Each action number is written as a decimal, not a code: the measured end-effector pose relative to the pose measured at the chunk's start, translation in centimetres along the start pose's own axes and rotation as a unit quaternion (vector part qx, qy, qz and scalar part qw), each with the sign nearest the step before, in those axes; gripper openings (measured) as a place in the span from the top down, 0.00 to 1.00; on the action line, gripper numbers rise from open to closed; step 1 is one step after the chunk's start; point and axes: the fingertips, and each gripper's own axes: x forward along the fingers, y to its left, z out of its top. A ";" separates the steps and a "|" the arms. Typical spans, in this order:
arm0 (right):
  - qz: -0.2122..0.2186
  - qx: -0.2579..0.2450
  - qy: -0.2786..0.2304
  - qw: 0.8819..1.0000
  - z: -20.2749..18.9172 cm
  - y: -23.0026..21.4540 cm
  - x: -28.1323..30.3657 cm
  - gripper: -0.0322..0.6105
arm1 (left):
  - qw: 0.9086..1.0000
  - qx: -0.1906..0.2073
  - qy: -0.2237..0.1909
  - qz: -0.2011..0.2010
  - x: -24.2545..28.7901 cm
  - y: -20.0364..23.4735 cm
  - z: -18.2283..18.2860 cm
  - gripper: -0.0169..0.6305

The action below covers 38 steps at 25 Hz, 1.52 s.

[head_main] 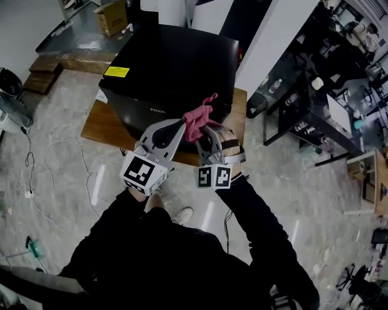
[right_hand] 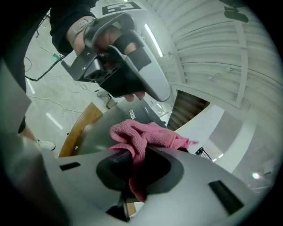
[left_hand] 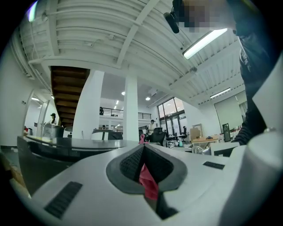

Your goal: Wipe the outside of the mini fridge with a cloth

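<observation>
The black mini fridge (head_main: 170,66) stands on a low wooden platform (head_main: 103,124), its front facing me. A pink cloth (head_main: 197,120) hangs in the air just before the fridge's front top edge, held from both sides. My left gripper (head_main: 180,127) is shut on the cloth (left_hand: 148,181), which shows as a thin strip between its jaws. My right gripper (head_main: 207,132) is shut on the bunched cloth (right_hand: 146,134), which spills over its jaws. In the right gripper view the left gripper (right_hand: 132,75) sits close above, with the fridge (right_hand: 126,117) behind.
A cardboard box (head_main: 112,18) sits behind the fridge at the back left. Black desks and shelving (head_main: 315,103) line the right side. Loose cables (head_main: 54,151) trail over the tiled floor at the left. My legs and a white shoe (head_main: 180,215) are below.
</observation>
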 end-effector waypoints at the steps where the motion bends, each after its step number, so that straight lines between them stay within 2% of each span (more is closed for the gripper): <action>1: 0.001 0.004 0.002 1.000 -0.5 0.6 0.1 0.87 | 1.000 0.001 0.007 0.000 0.4 -0.2 -1.2 0.97; 7: 0.018 0.029 0.013 0.999 -2.6 5.1 1.4 0.87 | 0.998 0.055 0.038 0.009 0.2 0.1 -8.5 0.97; 12: 0.055 0.065 0.024 0.996 -5.0 9.5 2.9 0.87 | 0.998 0.018 0.058 0.003 0.6 0.3 -15.4 0.97; 15: 0.091 0.085 0.043 0.991 -7.6 13.2 3.6 0.87 | 0.997 -0.017 0.080 0.004 1.3 0.1 -20.1 0.97; 19: 0.133 0.103 0.067 0.983 -11.3 18.1 4.9 0.87 | 0.994 -0.015 0.106 -0.003 2.6 0.2 -26.3 0.97; 25: 0.197 0.123 0.112 0.966 -14.5 26.5 6.7 0.87 | 0.983 -0.046 0.176 -0.003 0.8 0.7 -35.7 0.97; 29: 0.232 0.144 0.152 0.950 -16.7 30.9 8.0 0.87 | 0.974 -0.060 0.218 -0.002 0.0 1.3 -41.0 0.97; 31: 0.246 0.156 0.173 0.941 -17.6 32.3 8.7 0.87 | 0.971 -0.070 0.227 0.004 -0.2 1.9 -42.4 0.97; 34: 0.255 0.180 0.185 0.932 -17.9 32.7 8.0 0.87 | 0.970 -0.085 0.227 0.010 -0.9 1.7 -42.4 0.97; 36: 0.254 0.199 0.182 0.929 -16.9 31.9 6.7 0.87 | 0.971 -0.087 0.224 0.009 -1.5 1.1 -40.7 0.97; 38: 0.247 0.212 0.169 0.930 -14.8 30.2 4.9 0.87 | 0.972 -0.093 0.215 0.008 -2.4 0.5 -37.7 0.97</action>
